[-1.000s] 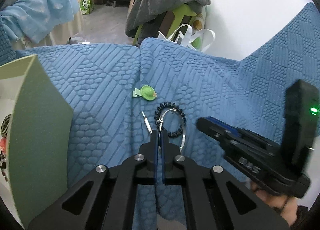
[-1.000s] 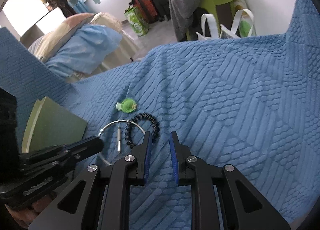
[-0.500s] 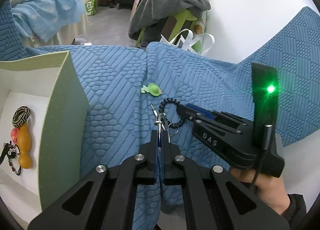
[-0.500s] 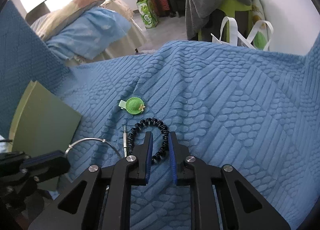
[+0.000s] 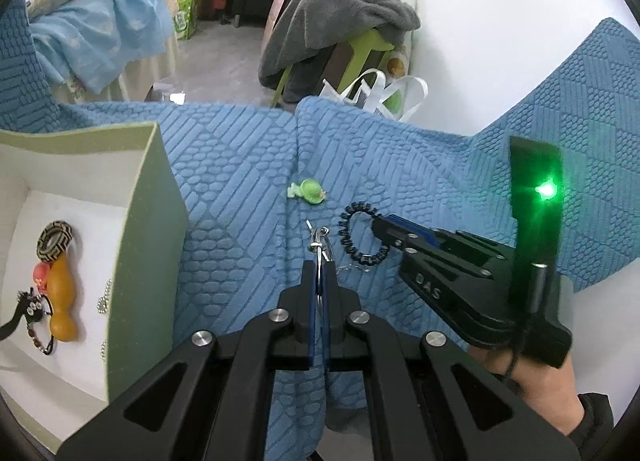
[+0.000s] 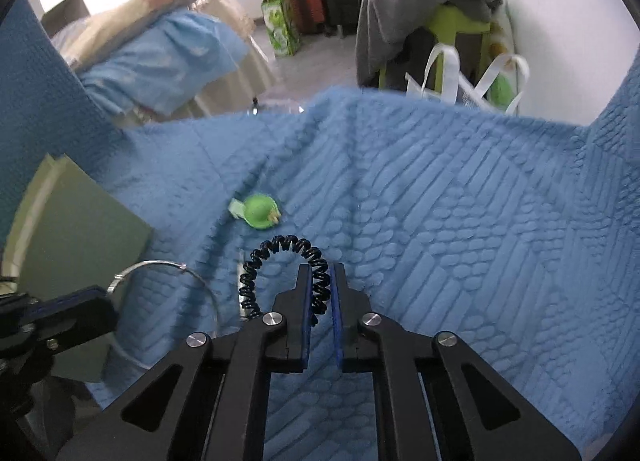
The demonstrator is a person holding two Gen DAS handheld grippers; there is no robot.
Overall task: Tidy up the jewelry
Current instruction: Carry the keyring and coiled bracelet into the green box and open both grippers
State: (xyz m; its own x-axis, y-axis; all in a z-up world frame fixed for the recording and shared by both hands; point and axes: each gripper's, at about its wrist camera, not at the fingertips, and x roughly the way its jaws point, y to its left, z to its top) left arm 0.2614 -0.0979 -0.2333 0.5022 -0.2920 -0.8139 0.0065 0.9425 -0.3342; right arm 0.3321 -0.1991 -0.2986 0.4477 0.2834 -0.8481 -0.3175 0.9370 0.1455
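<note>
My left gripper [image 5: 319,265] is shut on a thin silver hoop [image 5: 319,239], which hangs from the jaws just above the blue quilted cloth [image 5: 240,189]. In the right wrist view the same silver hoop [image 6: 160,263] arcs out of the left gripper [image 6: 108,301]. My right gripper [image 6: 321,269] is closing, its pads pressing on one side of a black coil bracelet [image 6: 280,245] that lies on the cloth. From the left wrist view the right gripper [image 5: 378,223] reaches into the black coil bracelet [image 5: 347,237]. A green hat-shaped clip [image 6: 260,213] lies just beyond it.
An open green box [image 5: 148,221] stands at the left, holding a patterned ring [image 5: 55,241], an orange gourd [image 5: 62,301] and beaded pieces. Beyond the cloth's far edge are a chair with grey clothes [image 5: 340,13] and a white bag [image 5: 376,97].
The left gripper has lifted the silver hoop off the cloth and drifted toward the box. The right gripper slid forward over the black coil bracelet and its jaws narrowed around it.
</note>
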